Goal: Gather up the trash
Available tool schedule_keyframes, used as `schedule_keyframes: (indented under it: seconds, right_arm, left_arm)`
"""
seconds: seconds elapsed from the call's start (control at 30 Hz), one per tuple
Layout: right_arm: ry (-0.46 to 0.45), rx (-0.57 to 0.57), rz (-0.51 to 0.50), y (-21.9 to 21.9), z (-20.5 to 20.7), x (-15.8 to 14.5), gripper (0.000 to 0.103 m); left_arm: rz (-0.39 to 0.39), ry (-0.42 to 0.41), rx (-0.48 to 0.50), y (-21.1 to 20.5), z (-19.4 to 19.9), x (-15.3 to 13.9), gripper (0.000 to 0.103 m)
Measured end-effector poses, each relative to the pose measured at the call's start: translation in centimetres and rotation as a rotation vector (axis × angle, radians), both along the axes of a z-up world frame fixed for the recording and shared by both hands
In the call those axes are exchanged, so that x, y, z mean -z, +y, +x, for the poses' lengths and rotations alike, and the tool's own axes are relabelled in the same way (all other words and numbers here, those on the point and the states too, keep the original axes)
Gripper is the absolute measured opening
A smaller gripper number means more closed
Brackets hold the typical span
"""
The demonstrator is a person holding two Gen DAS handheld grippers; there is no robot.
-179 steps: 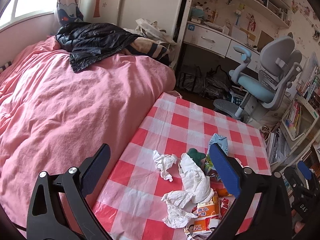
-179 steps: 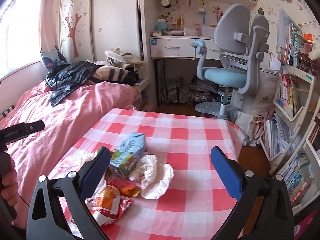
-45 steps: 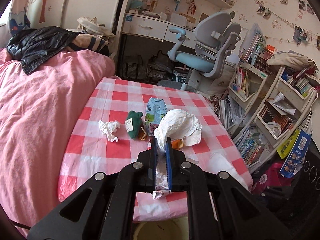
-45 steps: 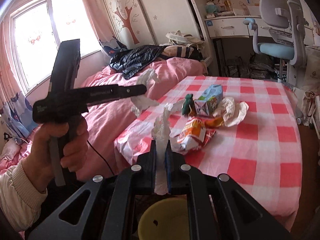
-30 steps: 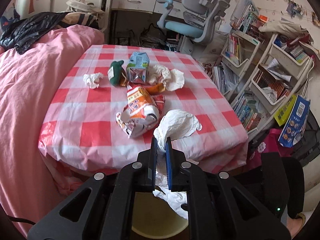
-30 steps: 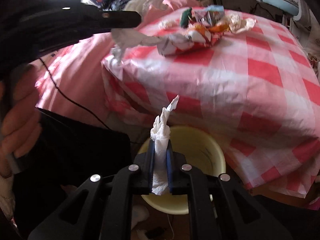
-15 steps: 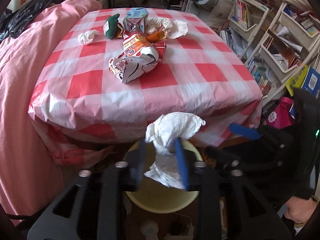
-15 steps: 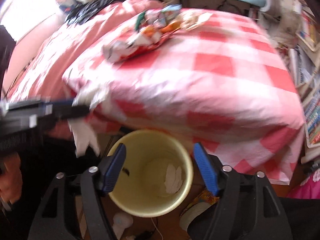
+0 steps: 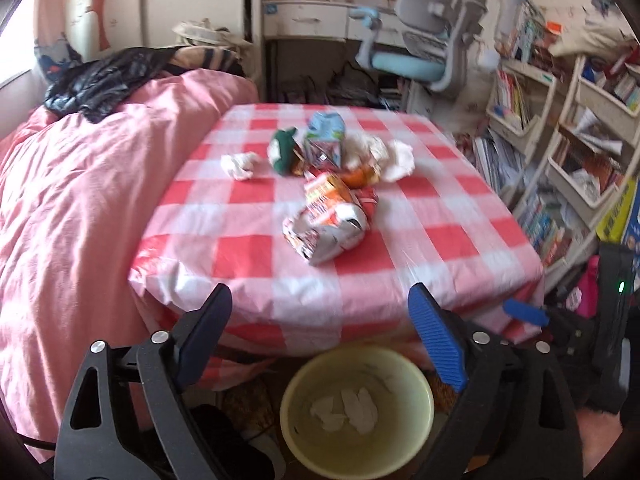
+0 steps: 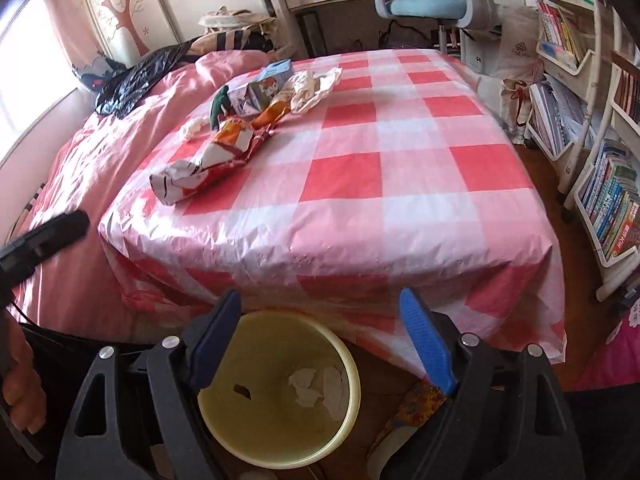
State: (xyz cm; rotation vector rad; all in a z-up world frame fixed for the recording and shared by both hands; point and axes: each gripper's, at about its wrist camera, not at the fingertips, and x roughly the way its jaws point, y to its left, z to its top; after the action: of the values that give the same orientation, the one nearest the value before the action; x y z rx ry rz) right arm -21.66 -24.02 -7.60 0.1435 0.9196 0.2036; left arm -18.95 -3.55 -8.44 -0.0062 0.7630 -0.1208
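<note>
A yellow bin (image 9: 408,372) (image 10: 344,364) stands on the floor below the table's near edge, with white tissues (image 9: 346,408) (image 10: 316,386) inside. My left gripper (image 9: 320,308) is open and empty above it. My right gripper (image 10: 320,312) is open and empty above the bin too. On the red checked tablecloth (image 9: 440,216) (image 10: 400,152) lie a crumpled snack bag (image 9: 328,220) (image 10: 208,164), a blue carton (image 9: 325,140) (image 10: 260,88), a green wrapper (image 9: 282,148), a small tissue ball (image 9: 240,164) and a white paper (image 9: 392,154) (image 10: 312,84).
A pink bed (image 9: 72,208) with a black jacket (image 9: 104,80) lies left of the table. A blue desk chair (image 9: 420,56) and desk stand behind. Bookshelves (image 9: 580,152) (image 10: 600,184) crowd the right side. A hand (image 10: 16,376) holds the left gripper's handle.
Both grippers have opened and let their tissues fall into the bin. The left view has tilted up from the bin toward the table.
</note>
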Motion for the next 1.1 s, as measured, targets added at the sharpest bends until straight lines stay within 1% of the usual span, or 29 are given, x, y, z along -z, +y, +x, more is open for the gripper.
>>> schedule_keyframes:
  seconds: [0.1,0.17,0.23,0.3,0.47,0.53,0.6,0.77,0.87,1.1]
  right_arm:
    - [-0.003,-0.031,-0.035,0.9,-0.1,0.2,0.079]
    - [-0.008,-0.053,-0.062,1.6,-0.2,0.4,0.080]
    - [-0.014,-0.075,-0.090,2.2,-0.4,0.5,0.081]
    - [-0.019,-0.089,-0.111,2.6,-0.5,0.6,0.081]
    - [-0.040,-0.117,-0.150,3.4,-0.9,0.4,0.081]
    - [-0.051,-0.125,-0.158,3.5,-1.1,0.2,0.081]
    - [-0.060,-0.130,-0.164,3.7,-1.2,0.1,0.083]
    - [-0.076,-0.138,-0.172,3.9,-1.4,-0.2,0.084]
    - [-0.084,-0.138,-0.166,3.8,-1.5,-0.4,0.084]
    - [-0.110,-0.123,-0.126,3.0,-1.7,-1.2,0.084]
  left_arm:
    - [-0.029,-0.016,-0.057,1.2,0.2,-0.5,0.090]
    - [-0.051,-0.016,-0.092,2.1,0.3,-0.6,0.093]
    - [-0.070,-0.010,-0.118,2.8,0.4,-0.5,0.093]
    - [-0.087,-0.008,-0.131,3.3,0.5,-0.5,0.093]
    - [-0.083,-0.022,-0.151,3.6,0.5,-0.5,0.095]
    - [-0.083,-0.033,-0.159,3.6,0.4,-0.5,0.095]
    - [-0.081,-0.041,-0.167,3.7,0.4,-0.5,0.095]
    - [-0.096,-0.032,-0.189,4.2,0.8,-0.1,0.095]
    - [-0.103,-0.025,-0.200,4.4,0.9,0.3,0.095]
    - [-0.077,-0.019,-0.204,4.0,1.3,1.0,0.096]
